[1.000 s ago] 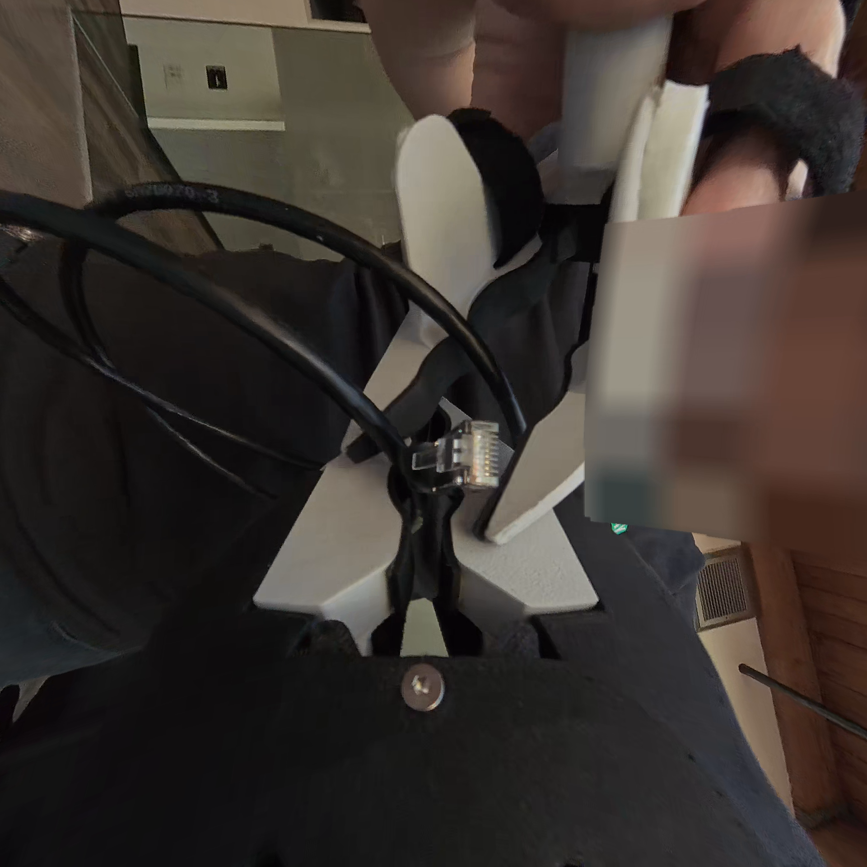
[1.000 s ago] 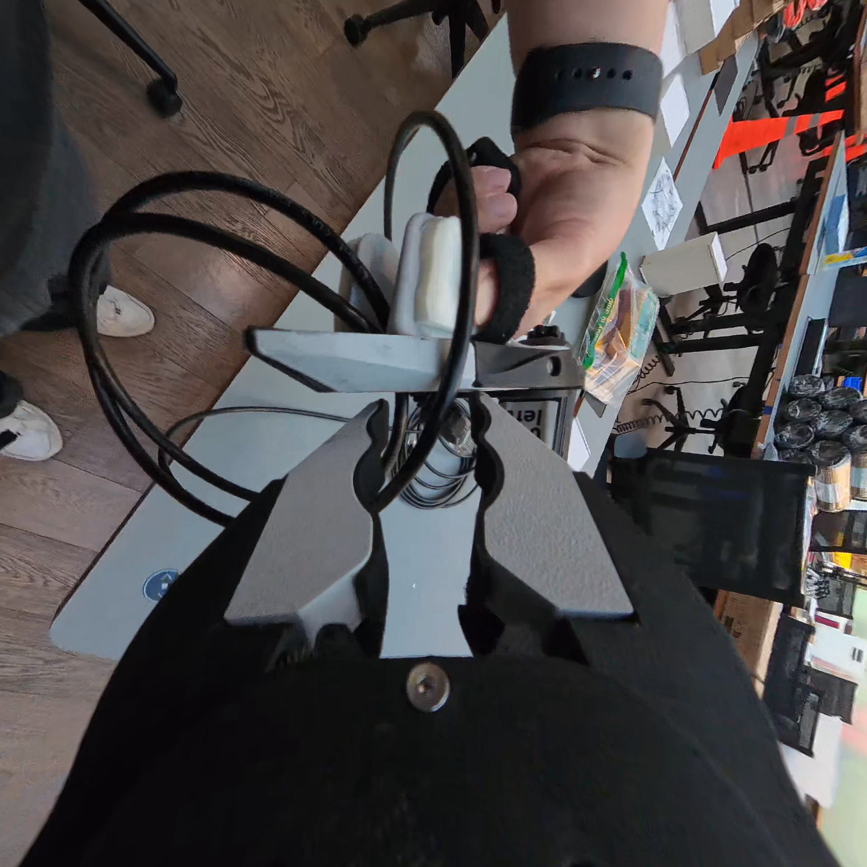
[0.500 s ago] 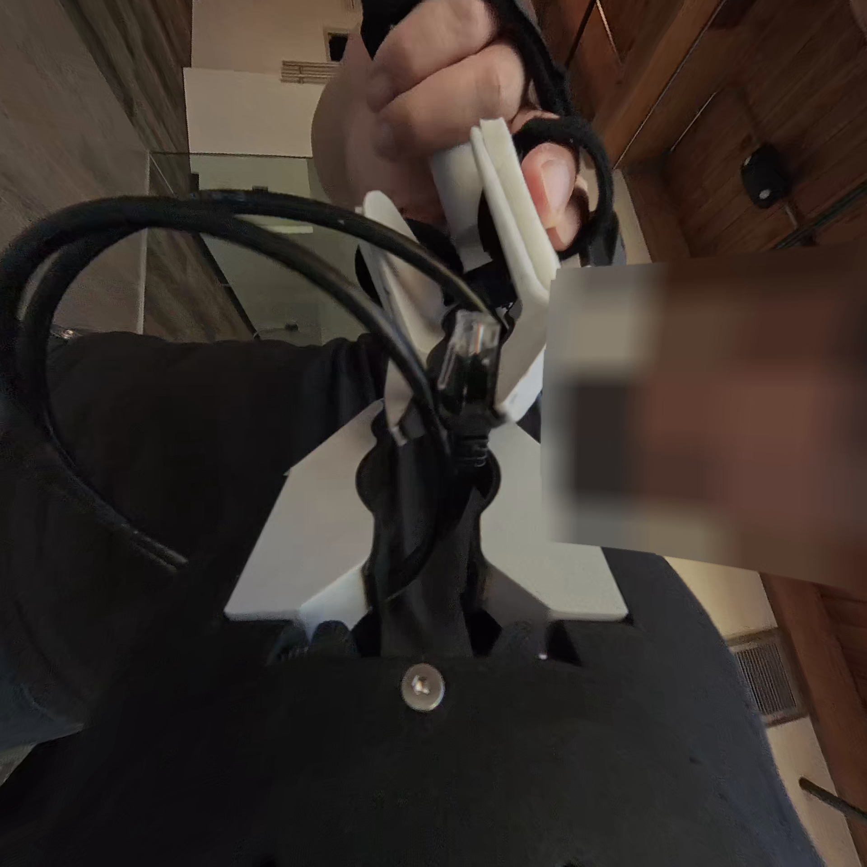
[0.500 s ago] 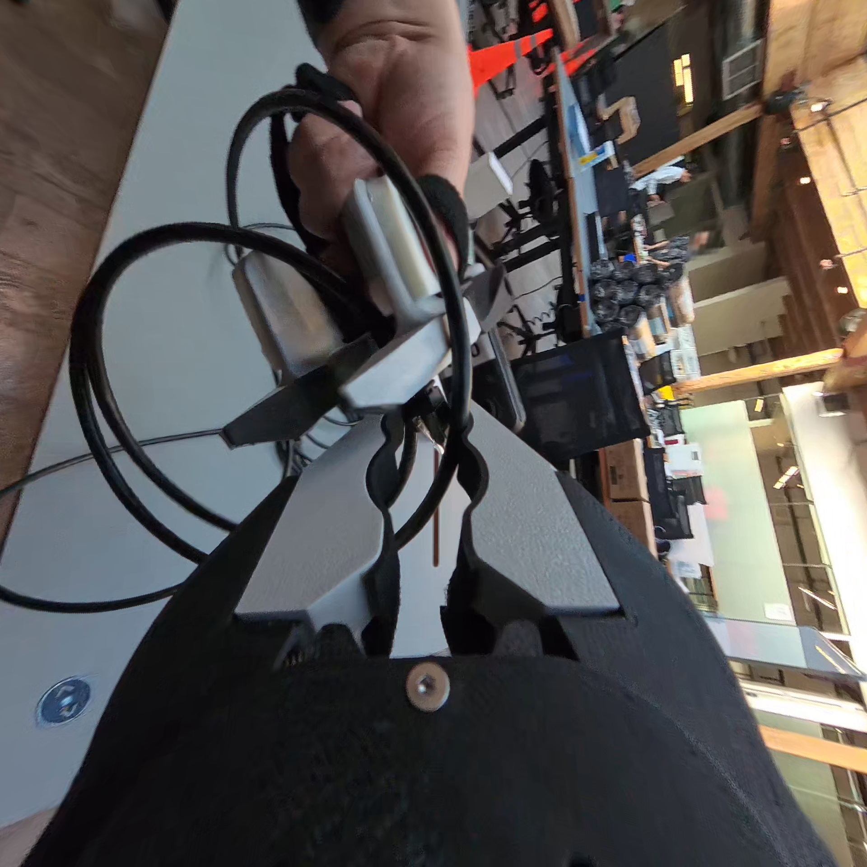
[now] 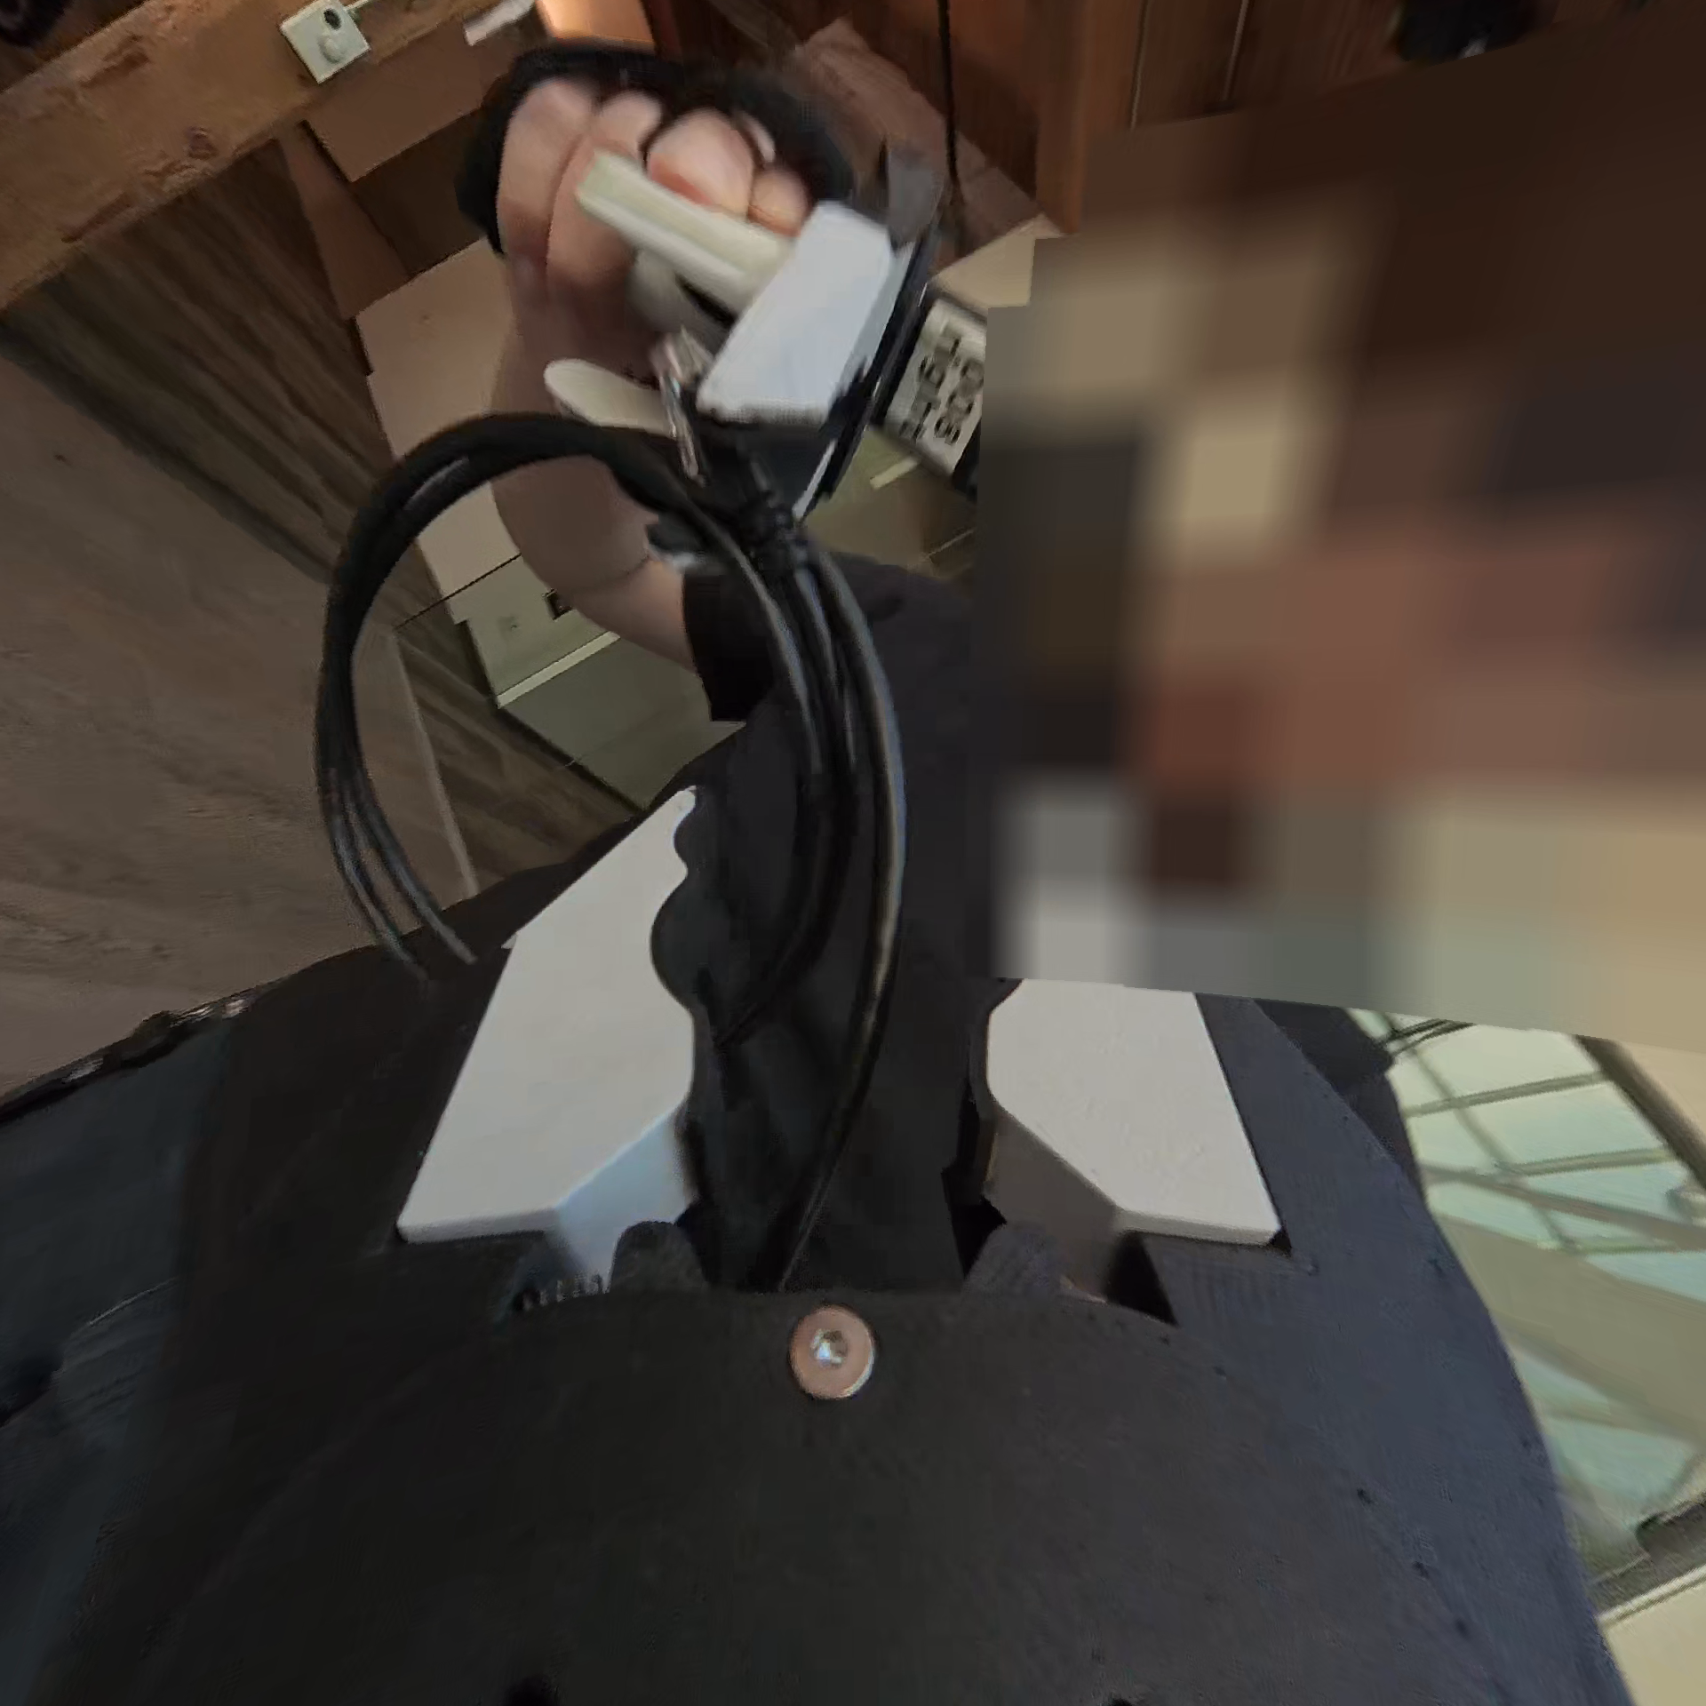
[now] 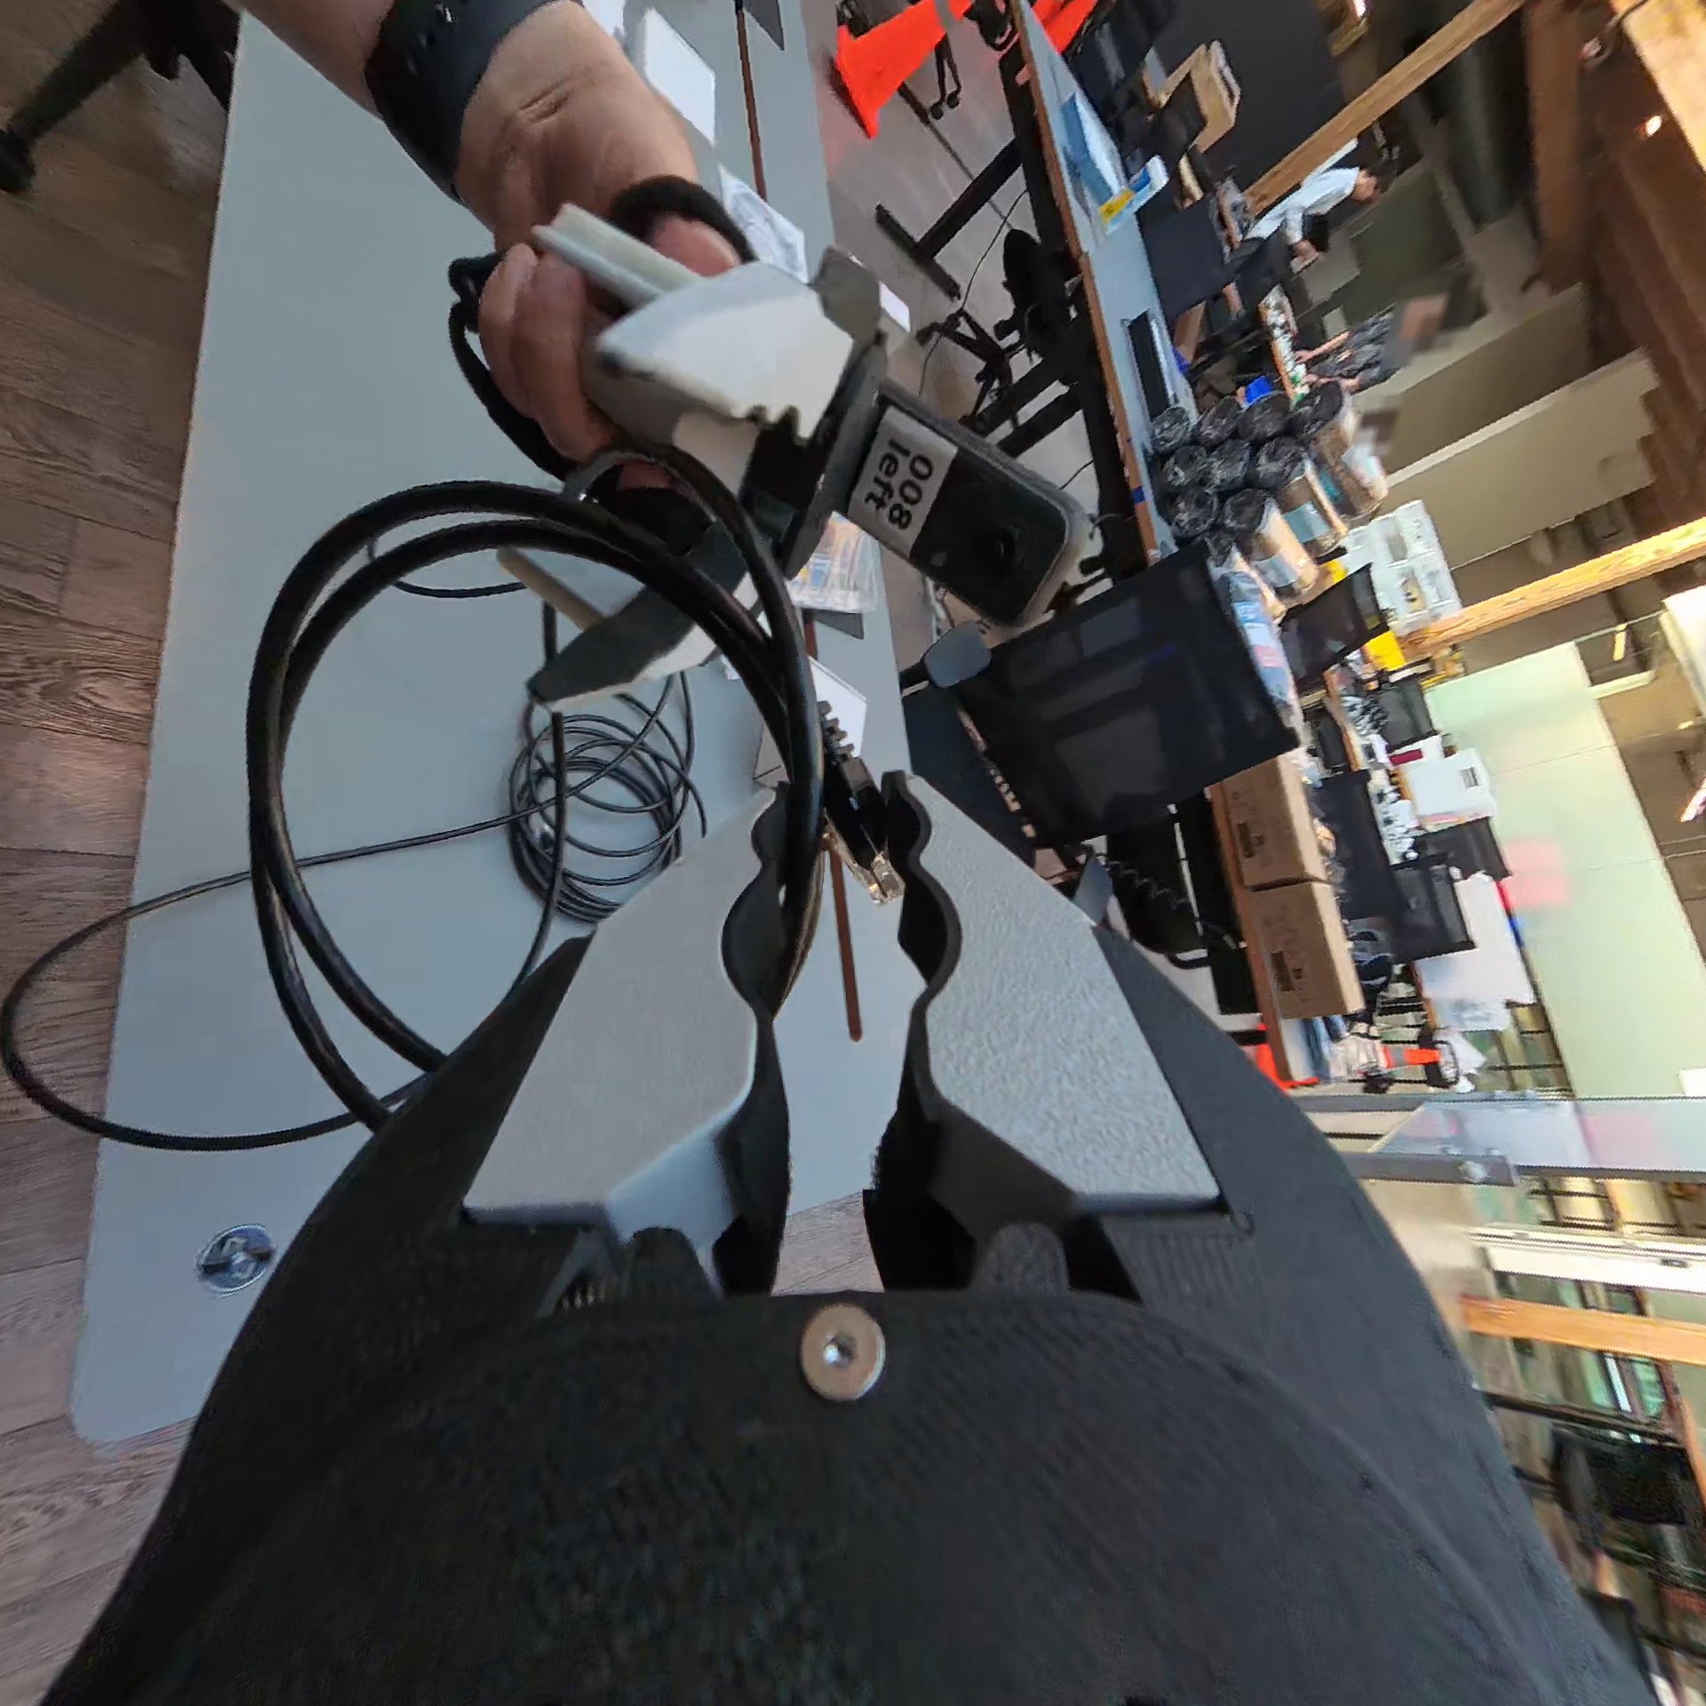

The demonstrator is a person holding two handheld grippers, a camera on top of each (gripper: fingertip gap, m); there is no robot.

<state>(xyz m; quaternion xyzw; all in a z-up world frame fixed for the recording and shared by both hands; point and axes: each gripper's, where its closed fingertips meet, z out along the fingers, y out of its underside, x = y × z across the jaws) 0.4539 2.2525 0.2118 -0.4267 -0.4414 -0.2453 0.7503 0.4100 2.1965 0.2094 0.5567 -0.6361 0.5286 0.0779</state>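
Observation:
A black network cable (image 6: 810,757) is coiled in several loops and held in the air above a grey table (image 6: 277,462). My right gripper (image 6: 835,794) is shut on the bundled strands, and the cable's clear plug (image 6: 872,872) hangs just past its fingertips. My left gripper (image 5: 831,831) is open, with the loops (image 5: 337,711) hanging loosely between its white fingers; a mosaic patch hides its right fingertip. The left gripper (image 6: 665,526) also shows in the right wrist view, held in a hand, with the loops passing between its fingers. The right gripper (image 5: 729,498) shows in the left wrist view, pinching the bundle.
A second, thinner black cable coil (image 6: 600,812) lies on the table, with one strand trailing off the left edge over the wooden floor. A snack packet (image 6: 840,572) and a black box (image 6: 1108,720) sit farther along. Desks and cardboard boxes fill the room behind.
My left gripper was shut on the cable near the plug and has opened wide. My right gripper's jaws have narrowed onto the strands. Both grippers have swung and tilted, and the plug now hangs by the right fingertips.

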